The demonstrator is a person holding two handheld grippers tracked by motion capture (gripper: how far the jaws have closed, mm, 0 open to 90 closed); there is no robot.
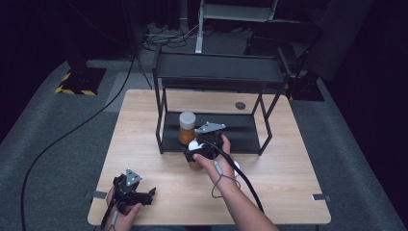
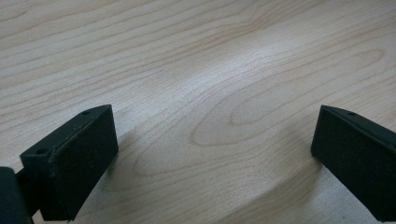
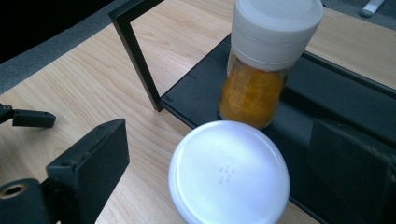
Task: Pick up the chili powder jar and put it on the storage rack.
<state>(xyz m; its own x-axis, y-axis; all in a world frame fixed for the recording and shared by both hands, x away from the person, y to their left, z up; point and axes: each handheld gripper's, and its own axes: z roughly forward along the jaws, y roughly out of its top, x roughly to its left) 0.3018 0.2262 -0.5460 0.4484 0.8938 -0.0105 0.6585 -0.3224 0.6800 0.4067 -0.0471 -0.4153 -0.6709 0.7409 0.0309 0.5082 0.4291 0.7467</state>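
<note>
Black two-tier metal rack (image 1: 262, 126), centre of the high view, already has one orange-filled glass spice jar with white cap (image 1: 187, 127) upright on its lower shelf. The second white-lidded jar (image 3: 229, 171), bottom centre of the right gripper view, stands on the light wooden table (image 1: 144, 139) at the shelf's front edge, long axis vertical, lid up, not yet shelved. Right gripper (image 3: 224, 163) straddles it with jaws spread, no pad contact visible; left gripper (image 2: 212, 149) idles wide open at lower left.

A light wooden table (image 1: 144, 144) stands on grey carpet floor (image 1: 48, 144) in a dark room; black cables (image 1: 72, 130) trail across it, yellow-black hazard tape (image 1: 72, 90) marks a stand base
</note>
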